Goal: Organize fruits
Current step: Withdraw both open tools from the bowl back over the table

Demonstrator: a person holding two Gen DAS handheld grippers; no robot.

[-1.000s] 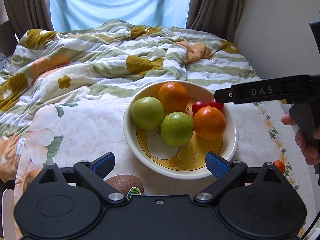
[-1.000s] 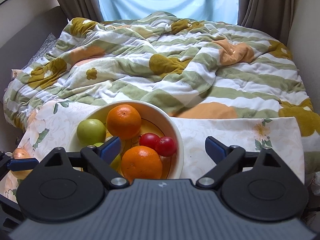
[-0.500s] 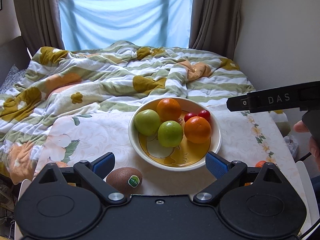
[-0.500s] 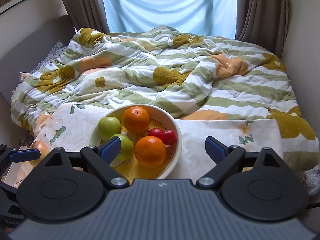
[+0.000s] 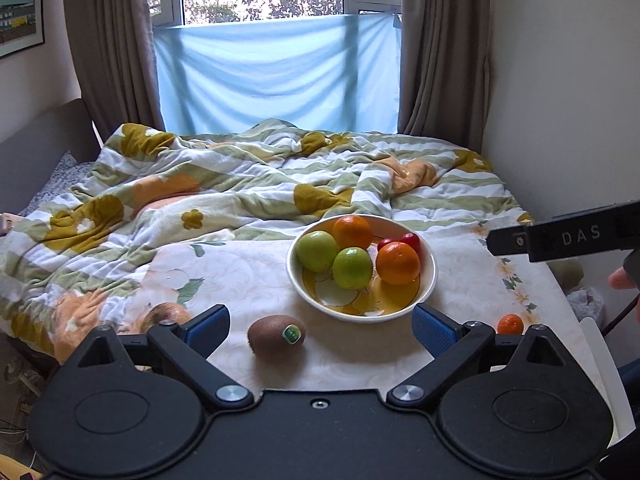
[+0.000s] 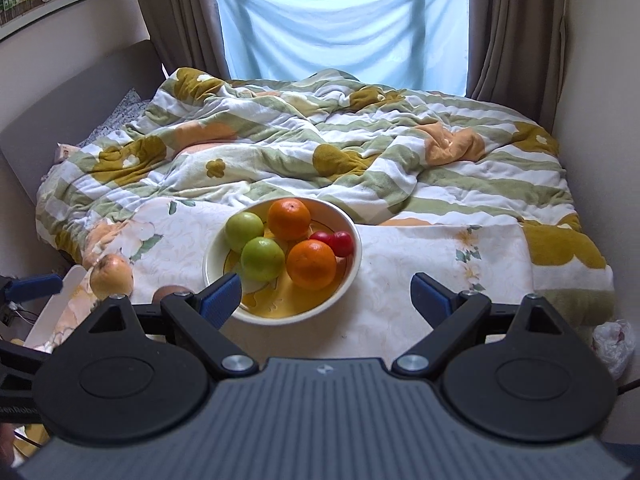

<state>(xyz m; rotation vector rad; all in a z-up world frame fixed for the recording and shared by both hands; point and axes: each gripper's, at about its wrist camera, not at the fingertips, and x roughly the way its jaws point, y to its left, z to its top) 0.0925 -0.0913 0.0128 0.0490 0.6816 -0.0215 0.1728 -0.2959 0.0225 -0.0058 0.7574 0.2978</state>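
Observation:
A cream bowl [image 5: 430, 276] [image 6: 352, 276] with a yellow inside stands on the flowered cloth. It holds two green apples [image 5: 352, 267], two oranges [image 5: 398, 263] and two small red fruits [image 6: 338, 242]. A brown kiwi [image 5: 277, 335] with a sticker lies in front of the bowl, and a small tangerine [image 5: 510, 323] lies to the right. A yellowish pear-like fruit [image 6: 111, 272] rests at the cloth's left edge. My left gripper [image 5: 320, 326] is open, back from the bowl with the kiwi between its fingers' line. My right gripper [image 6: 326, 294] is open, low before the bowl.
A rumpled striped quilt [image 5: 248, 184] covers the bed behind the cloth. Walls stand close on the right, curtains and a window at the back. A white plastic bag [image 6: 612, 344] lies beside the table at right. A hand [image 5: 622, 280] holds the right gripper's handle.
Both grippers have pulled back and up from the bowl, so it looks smaller and farther. The kiwi and tangerine now show fully; the fruits have not moved.

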